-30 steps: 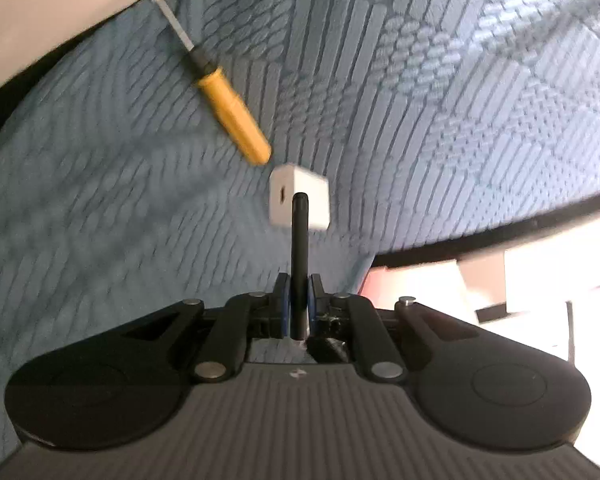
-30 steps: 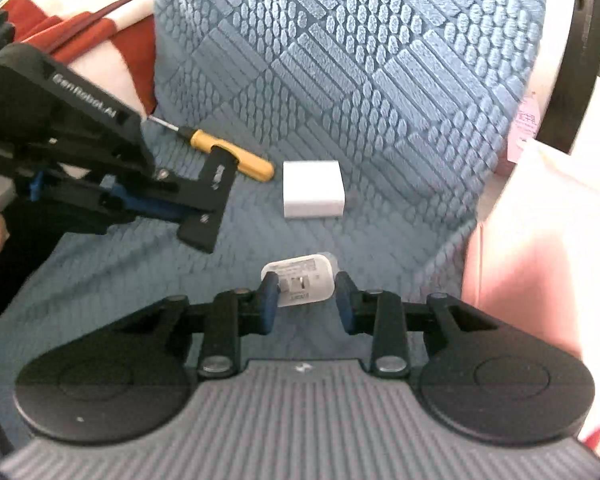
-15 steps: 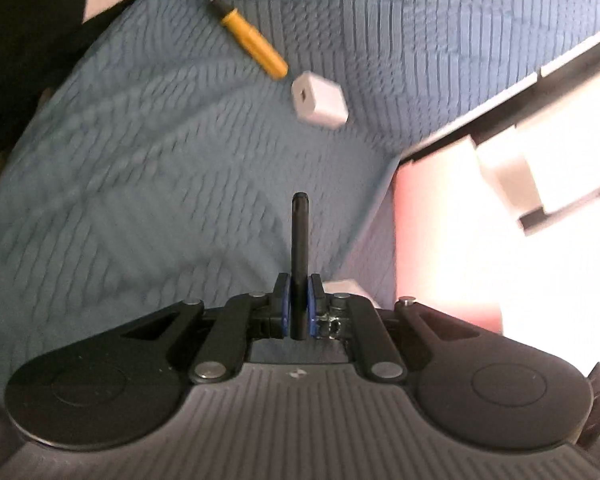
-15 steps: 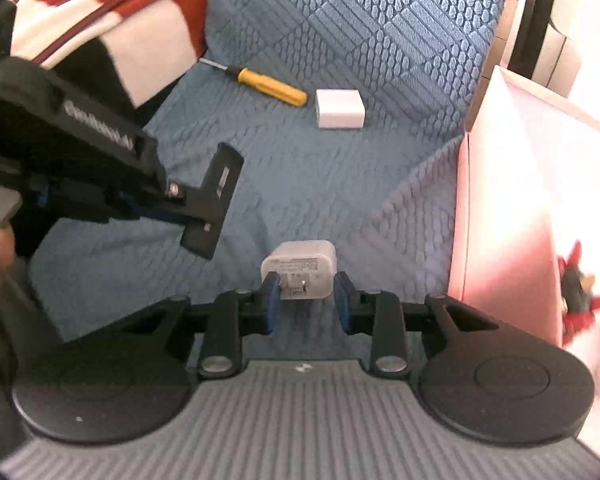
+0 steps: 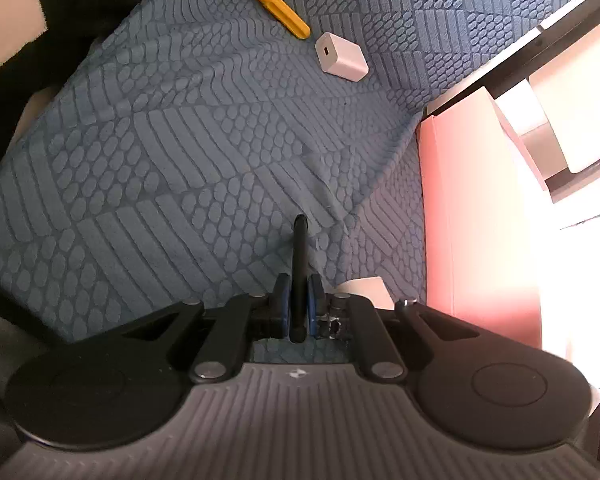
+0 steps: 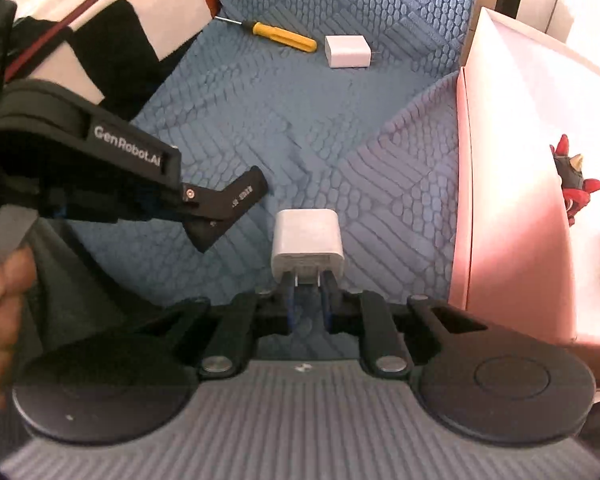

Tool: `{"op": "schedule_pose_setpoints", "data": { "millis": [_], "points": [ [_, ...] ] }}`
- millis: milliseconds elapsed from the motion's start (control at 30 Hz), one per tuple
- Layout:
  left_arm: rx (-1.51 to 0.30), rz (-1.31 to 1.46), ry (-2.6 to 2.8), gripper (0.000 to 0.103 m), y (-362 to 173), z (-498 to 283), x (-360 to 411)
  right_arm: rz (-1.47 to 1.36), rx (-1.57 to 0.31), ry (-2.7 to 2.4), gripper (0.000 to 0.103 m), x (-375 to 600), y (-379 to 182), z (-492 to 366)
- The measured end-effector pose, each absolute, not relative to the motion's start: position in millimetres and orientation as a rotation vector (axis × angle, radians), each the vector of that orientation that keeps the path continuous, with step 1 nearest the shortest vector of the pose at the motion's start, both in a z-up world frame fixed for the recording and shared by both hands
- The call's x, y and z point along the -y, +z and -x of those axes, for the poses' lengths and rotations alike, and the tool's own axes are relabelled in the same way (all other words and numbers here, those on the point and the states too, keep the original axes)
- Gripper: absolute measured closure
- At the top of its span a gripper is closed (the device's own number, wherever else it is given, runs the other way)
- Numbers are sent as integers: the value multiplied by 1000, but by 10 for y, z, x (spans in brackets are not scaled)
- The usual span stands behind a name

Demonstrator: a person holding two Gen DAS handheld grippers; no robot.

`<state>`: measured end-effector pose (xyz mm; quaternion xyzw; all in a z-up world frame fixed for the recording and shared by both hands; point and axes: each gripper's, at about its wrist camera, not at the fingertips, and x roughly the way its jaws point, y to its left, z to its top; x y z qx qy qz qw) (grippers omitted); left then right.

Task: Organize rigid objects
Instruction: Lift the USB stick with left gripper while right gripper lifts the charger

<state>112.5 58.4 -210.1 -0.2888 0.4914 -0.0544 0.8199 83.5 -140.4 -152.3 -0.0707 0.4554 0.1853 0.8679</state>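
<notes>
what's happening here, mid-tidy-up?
A person holds a gripper in each hand over a blue textured cushion. The left gripper is shut on a slim black rod. The right gripper, whose jaws have just been closing, pinches the prongs of a white rounded wall charger. A yellow-handled screwdriver and a white square charger block lie on the cushion. A pink box sits at the right.
</notes>
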Motion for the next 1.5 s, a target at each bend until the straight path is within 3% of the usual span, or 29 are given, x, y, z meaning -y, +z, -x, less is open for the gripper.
{"op": "schedule_pose_setpoints", "data": {
  "millis": [133, 267, 300, 600, 633, 733, 767, 800, 833, 1500],
  "points": [
    [-1070, 591, -94, 92, -2131, -1144, -585, 119, -986, 413, 82, 1417, -1565, -838],
    [-1068, 604, -105, 91, -2160, -1166, -567, 117, -974, 392, 45, 1422, -1569, -862],
    [-1067, 598, -107, 91, -2158, -1167, -548, 112, -972, 388, 44, 1425, -1574, -875],
    [-1058, 583, -87, 91, -2191, -1244, -500, 117, -939, 364, 44, 1325, -1630, -977],
    [-1058, 583, -87, 88, -2195, -1246, -503, 121, -932, 358, 44, 1310, -1638, -989],
    [-1067, 579, -82, 64, -2215, -1259, -492, 137, -927, 351, 45, 1266, -1675, -1039],
    [-1064, 580, -83, 62, -2211, -1253, -492, 143, -930, 353, 47, 1253, -1689, -1049],
    [-1063, 574, -82, 62, -2204, -1256, -484, 148, -934, 359, 56, 1241, -1702, -1052],
    [-1061, 563, -82, 62, -2197, -1257, -473, 158, -935, 358, 58, 1228, -1708, -1050],
    [-1021, 338, -112, 61, -2155, -1241, -146, 185, -921, 296, 58, 1413, -1648, -1019]
  ]
}}
